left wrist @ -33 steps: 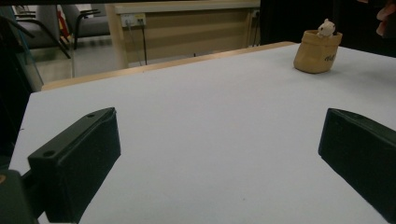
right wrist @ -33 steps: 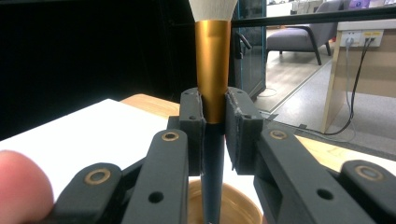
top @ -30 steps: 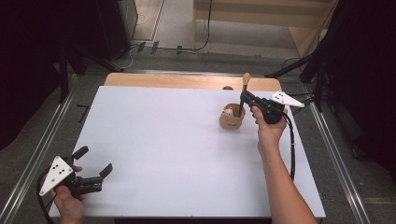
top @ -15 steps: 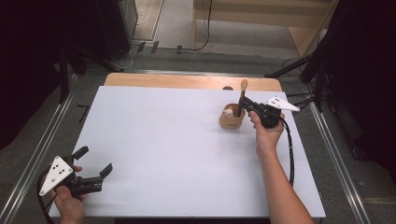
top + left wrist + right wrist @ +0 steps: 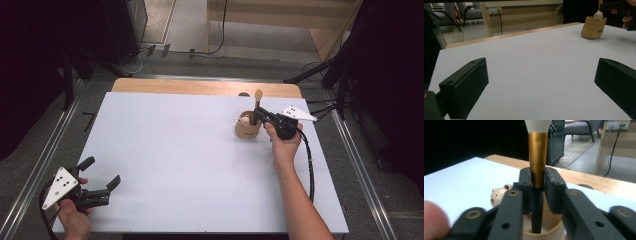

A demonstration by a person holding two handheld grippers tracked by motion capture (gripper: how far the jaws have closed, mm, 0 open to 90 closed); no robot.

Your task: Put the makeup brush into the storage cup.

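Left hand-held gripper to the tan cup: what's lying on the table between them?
Nothing: in the high view bare white table runs from the left hand-held gripper to the tan cup; the left gripper view agrees.

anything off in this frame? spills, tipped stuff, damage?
Nothing stands out. The tan holder stands upright on the white table, with no spill around it. The right gripper holds the brush upright, its dark end down inside the holder. The left gripper rests open at the near corner.
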